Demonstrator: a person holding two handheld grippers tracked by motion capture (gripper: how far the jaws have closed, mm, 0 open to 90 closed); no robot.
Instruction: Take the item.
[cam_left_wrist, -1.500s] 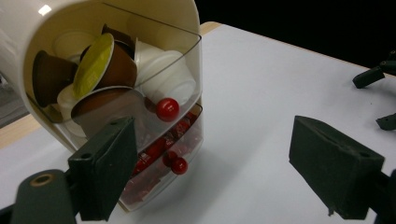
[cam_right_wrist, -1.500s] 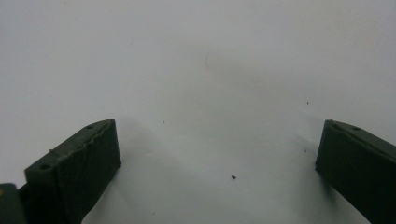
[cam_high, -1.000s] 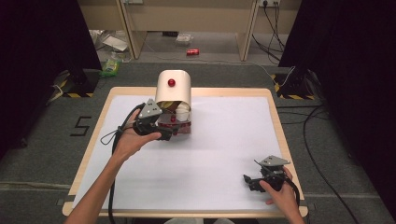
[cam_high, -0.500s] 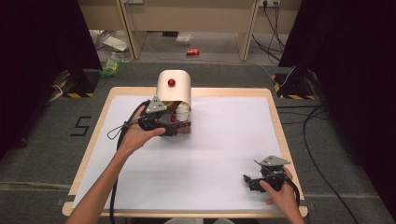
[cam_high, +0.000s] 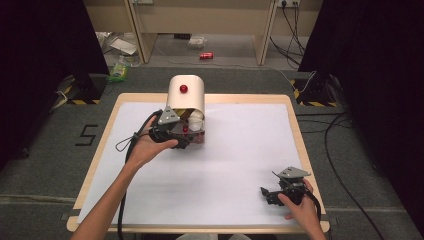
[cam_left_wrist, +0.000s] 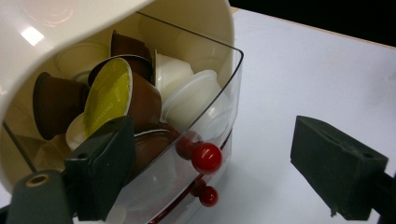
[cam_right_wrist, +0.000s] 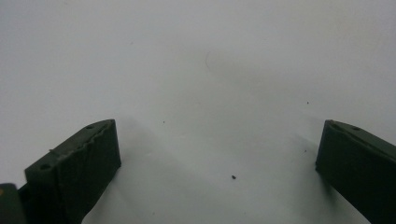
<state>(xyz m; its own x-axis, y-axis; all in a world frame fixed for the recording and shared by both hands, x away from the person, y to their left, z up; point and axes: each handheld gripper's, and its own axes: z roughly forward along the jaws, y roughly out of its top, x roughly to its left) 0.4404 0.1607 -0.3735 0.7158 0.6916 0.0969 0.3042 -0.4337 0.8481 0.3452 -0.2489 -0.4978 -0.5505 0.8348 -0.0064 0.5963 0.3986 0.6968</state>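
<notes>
A cream domed capsule dispenser with a red knob on top stands at the back of the table. Its clear drawer is pulled out toward me and holds several coffee capsules, among them a brown one with a yellow lid and a white one. My left gripper is at the drawer's front, open. In the left gripper view its jaws stand wide apart, with the drawer's corner and its red knob between them, untouched. My right gripper rests open on the sheet at the near right, its jaws holding nothing.
A white sheet covers the wooden table. Beyond the far edge lie a red can, a green packet and cables on the floor. Dark curtains flank both sides.
My left hand has edged slightly closer to the dispenser's drawer. The right hand and its gripper have stayed in place.
</notes>
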